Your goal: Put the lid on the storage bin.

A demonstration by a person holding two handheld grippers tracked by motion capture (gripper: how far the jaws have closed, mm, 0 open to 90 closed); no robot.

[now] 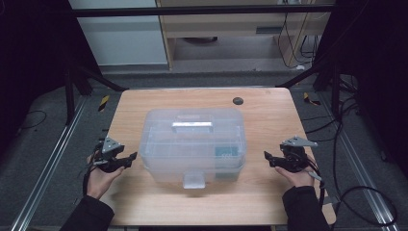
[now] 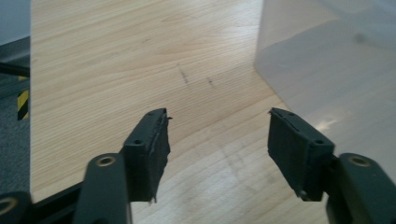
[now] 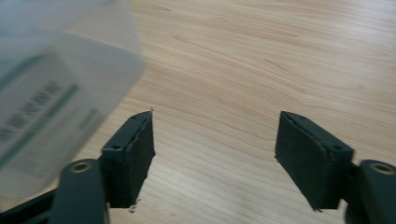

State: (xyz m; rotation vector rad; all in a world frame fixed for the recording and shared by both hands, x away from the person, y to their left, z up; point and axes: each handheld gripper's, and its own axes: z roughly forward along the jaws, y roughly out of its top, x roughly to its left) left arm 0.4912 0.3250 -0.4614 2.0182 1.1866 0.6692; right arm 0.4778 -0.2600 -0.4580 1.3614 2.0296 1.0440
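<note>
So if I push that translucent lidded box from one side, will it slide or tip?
Likely slide: the translucent lidded box sits low and wide on the smooth wooden table. Probably light, since little shows inside. Its plastic walls look thin, so they may flex.

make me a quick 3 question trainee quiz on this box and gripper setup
1. True or false: the left gripper has its jaws shut on the translucent plastic storage box.
2. Multiple choice: the front latch of the box faces A) the far edge of the wooden table, B) the person's edge, C) the left edge.
3. Short answer: what lies between the open jaws of the right gripper in the right gripper view?

Key
1. False: the jaws stand open, beside the box and apart from it.
2. B.
3. Bare table wood; the box sits off to the side.
</note>
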